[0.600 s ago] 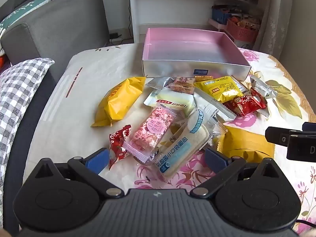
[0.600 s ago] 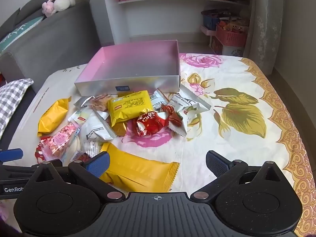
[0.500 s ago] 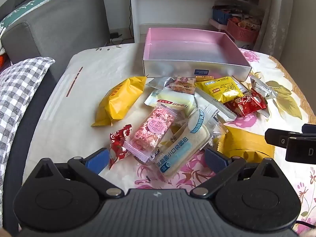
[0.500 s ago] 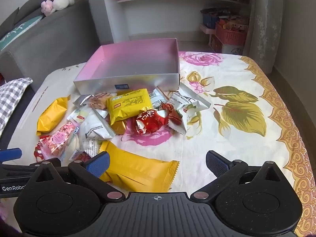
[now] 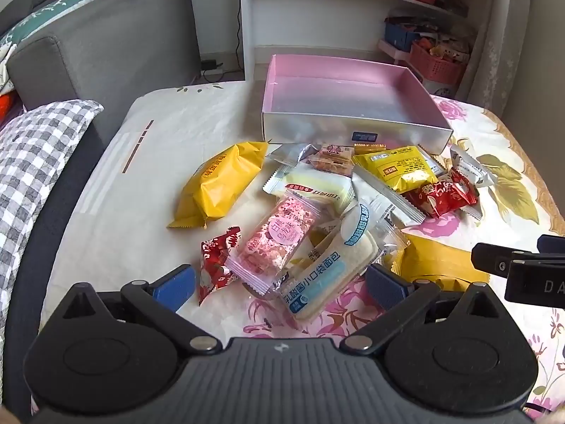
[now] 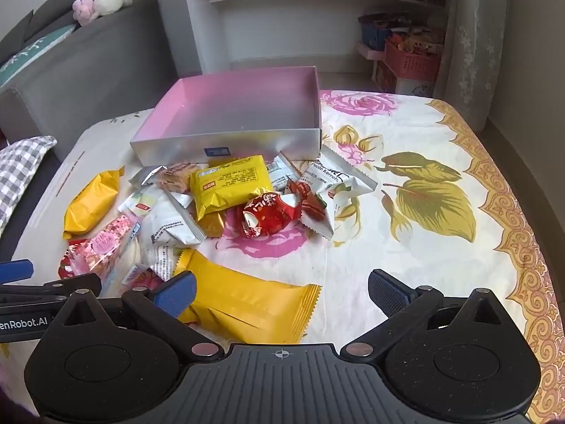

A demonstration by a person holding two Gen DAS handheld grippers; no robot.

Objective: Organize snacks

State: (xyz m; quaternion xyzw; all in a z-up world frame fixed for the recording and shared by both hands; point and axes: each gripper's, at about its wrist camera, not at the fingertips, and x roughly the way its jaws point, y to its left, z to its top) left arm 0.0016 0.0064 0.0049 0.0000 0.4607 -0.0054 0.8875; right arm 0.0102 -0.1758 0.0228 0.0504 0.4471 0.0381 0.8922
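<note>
A pile of wrapped snacks lies on the floral tablecloth in front of an empty pink-lined silver box [image 5: 353,130] [image 6: 226,141]. My left gripper [image 5: 280,284] is open, its jaws on either side of a white bread pack [image 5: 328,272] and a pink candy pack [image 5: 279,240], low over them. My right gripper [image 6: 282,291] is open over a large yellow pack [image 6: 247,304] near the table's front. Further snacks include a yellow pack [image 5: 219,183] at the left, a yellow square pack [image 6: 229,185] and a red pack [image 6: 270,213].
A grey sofa [image 5: 106,53] with a checked cushion [image 5: 31,162] stands left of the table. A white shelf [image 6: 300,17] and red baskets [image 6: 413,60] stand behind. The table's right edge [image 6: 529,247] runs along a patterned border.
Both grippers have edged slightly forward over the snacks. Nothing was taken hold of or moved.
</note>
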